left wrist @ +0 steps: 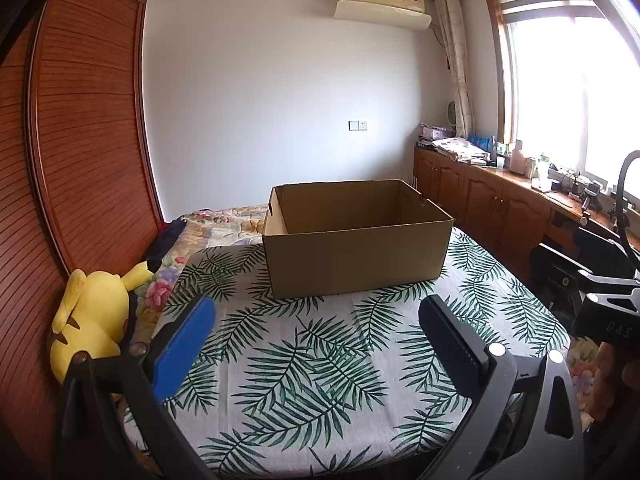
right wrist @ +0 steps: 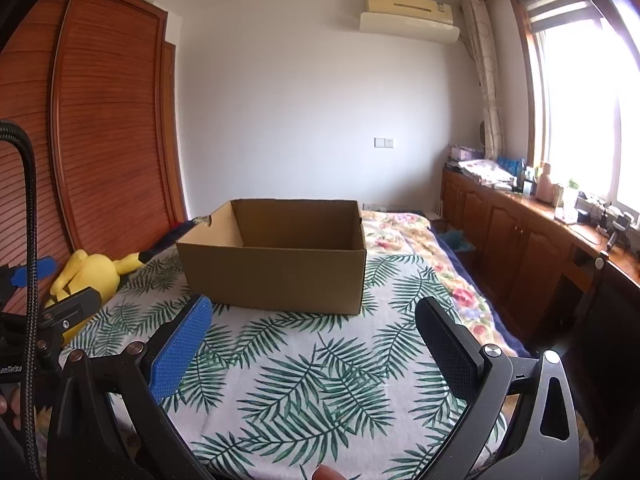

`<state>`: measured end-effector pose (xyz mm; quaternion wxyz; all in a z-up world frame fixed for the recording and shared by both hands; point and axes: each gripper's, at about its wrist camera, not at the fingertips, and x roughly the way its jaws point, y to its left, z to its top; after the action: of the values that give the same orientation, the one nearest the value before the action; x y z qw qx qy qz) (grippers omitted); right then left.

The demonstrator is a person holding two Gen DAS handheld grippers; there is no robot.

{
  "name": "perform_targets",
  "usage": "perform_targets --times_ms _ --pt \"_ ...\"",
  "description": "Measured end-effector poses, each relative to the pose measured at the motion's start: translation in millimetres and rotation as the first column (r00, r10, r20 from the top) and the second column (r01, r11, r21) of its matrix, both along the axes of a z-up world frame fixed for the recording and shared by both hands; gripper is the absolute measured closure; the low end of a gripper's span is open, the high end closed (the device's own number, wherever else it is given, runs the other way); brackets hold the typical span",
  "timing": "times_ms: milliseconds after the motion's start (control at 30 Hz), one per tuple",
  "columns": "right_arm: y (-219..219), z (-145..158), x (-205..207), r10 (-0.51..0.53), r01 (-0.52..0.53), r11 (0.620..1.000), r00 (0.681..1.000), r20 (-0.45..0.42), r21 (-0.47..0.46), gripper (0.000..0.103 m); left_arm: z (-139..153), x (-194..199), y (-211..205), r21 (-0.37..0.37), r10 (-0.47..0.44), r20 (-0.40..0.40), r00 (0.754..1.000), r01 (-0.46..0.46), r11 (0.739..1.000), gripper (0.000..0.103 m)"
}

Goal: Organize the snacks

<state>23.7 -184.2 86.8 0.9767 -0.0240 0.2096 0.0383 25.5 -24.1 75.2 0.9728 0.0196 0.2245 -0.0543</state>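
Note:
An open brown cardboard box [left wrist: 356, 258] stands on a leaf-print cloth [left wrist: 312, 368] ahead of both grippers; its visible inside looks empty. It also shows in the right wrist view [right wrist: 276, 280]. No snacks are in view. My left gripper [left wrist: 316, 320] is open and empty, held above the cloth short of the box. My right gripper [right wrist: 310, 320] is open and empty, also short of the box. Part of the right gripper's body [left wrist: 604, 320] shows at the right edge of the left wrist view, and the left gripper's body [right wrist: 60, 320] at the left of the right wrist view.
A yellow plush toy [left wrist: 92, 320] lies left of the cloth against a wooden wardrobe [left wrist: 80, 140]. A floral bedspread [right wrist: 420, 256] lies under and beyond the cloth. Wooden cabinets [right wrist: 520, 240] with clutter run along the right wall under the window.

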Motion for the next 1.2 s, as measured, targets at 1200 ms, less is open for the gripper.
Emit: perform_targets --times_ms 1200 --pt "-1.5 0.0 -3.5 0.008 -0.008 1.000 1.000 0.011 0.000 0.000 -2.5 -2.0 6.6 -0.041 0.009 -0.010 1.000 -0.010 0.999 0.000"
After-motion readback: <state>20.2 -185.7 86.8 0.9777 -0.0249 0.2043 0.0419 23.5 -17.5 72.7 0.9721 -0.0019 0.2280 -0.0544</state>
